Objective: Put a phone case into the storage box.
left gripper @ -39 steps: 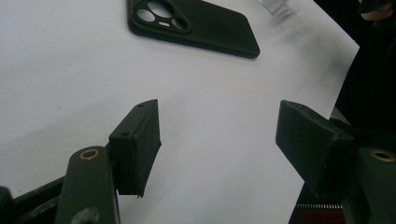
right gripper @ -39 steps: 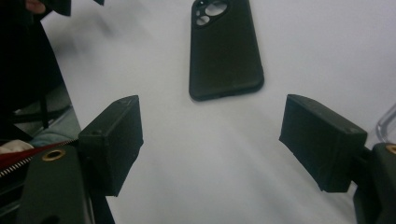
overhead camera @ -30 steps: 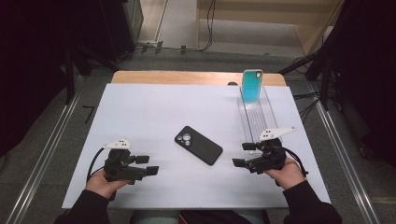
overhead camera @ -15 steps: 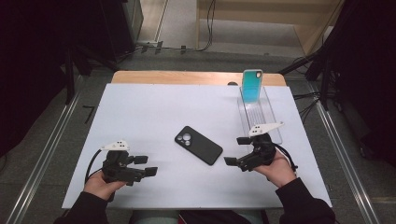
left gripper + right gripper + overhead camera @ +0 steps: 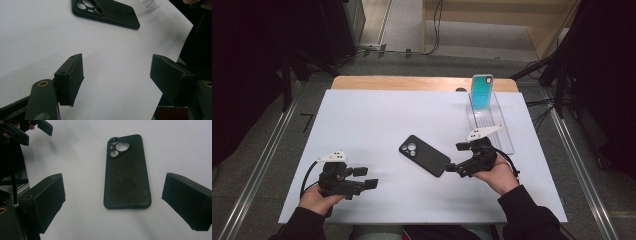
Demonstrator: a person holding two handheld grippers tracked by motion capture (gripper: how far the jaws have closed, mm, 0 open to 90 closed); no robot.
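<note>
A black phone case point(image 5: 424, 155) lies flat, camera cut-outs up, in the middle of the white table top point(image 5: 377, 120). My right gripper point(image 5: 455, 156) is open just to the right of the case's near end, jaws pointing at it. Through the right gripper view the case point(image 5: 127, 172) lies between and beyond the two spread jaws. My left gripper point(image 5: 365, 177) rests open near the front left edge, nothing in it. The left gripper view has the case point(image 5: 106, 13) far off at the top. A teal phone case point(image 5: 482, 91) stands upright in a clear rack point(image 5: 494, 125).
The clear rack runs along the right side of the table, behind my right hand. A wooden board edge point(image 5: 412, 83) shows behind the white top. Metal rails point(image 5: 262, 165) flank the table on both sides. Cables lie on the floor beyond.
My right gripper has moved left and slightly forward, closing in on the black case's near end. The left gripper has stayed where it was.
</note>
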